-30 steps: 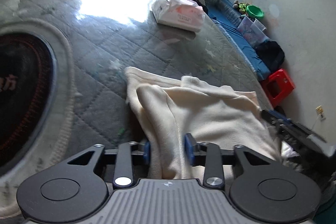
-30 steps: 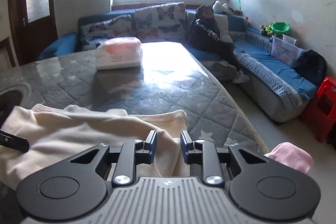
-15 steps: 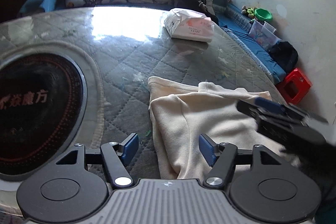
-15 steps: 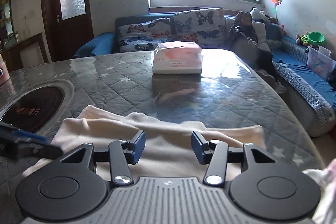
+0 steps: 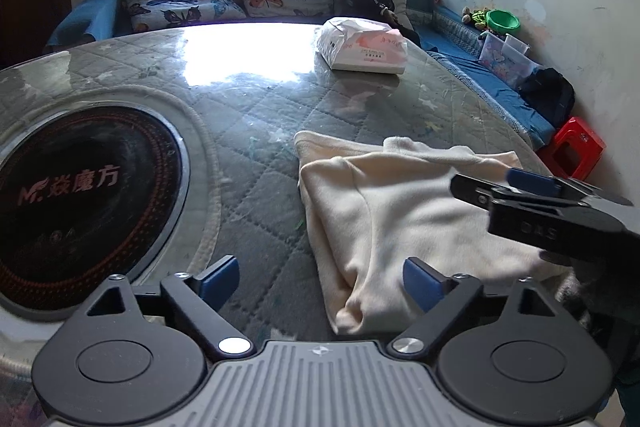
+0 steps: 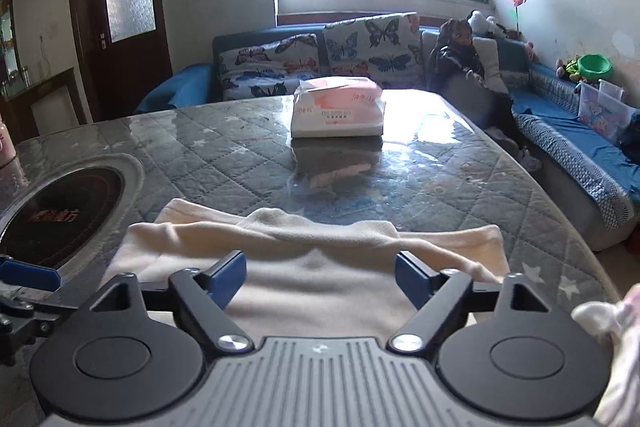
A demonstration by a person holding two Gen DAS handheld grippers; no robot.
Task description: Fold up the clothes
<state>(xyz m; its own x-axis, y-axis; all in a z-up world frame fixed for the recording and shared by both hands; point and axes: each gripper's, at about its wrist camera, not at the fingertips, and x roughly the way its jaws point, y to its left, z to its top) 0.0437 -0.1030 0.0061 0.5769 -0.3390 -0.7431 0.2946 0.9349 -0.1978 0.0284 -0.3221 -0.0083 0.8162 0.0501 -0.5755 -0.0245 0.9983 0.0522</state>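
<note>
Cream fleece garment point(image 5: 404, 223) lies part-folded on the bench point(image 5: 256, 131), near edge. Left gripper point(image 5: 320, 277) and right gripper point(image 6: 320, 275) fingers spread wide, empty. Soft, light, floppy; pinch near hem corners.

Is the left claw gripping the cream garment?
No, the left claw is wide open, above the cream garment on the table.

Hid the cream garment's point(image 5: 404, 223) right side behind the right gripper point(image 5: 532, 203) in the left wrist view. Covered its near edge with the right gripper's body in the right wrist view. Cut the round black hob point(image 5: 76, 203) at the left edge. Cropped a pale pink cloth point(image 6: 616, 331) at the right border; identity impossible to tell.
</note>
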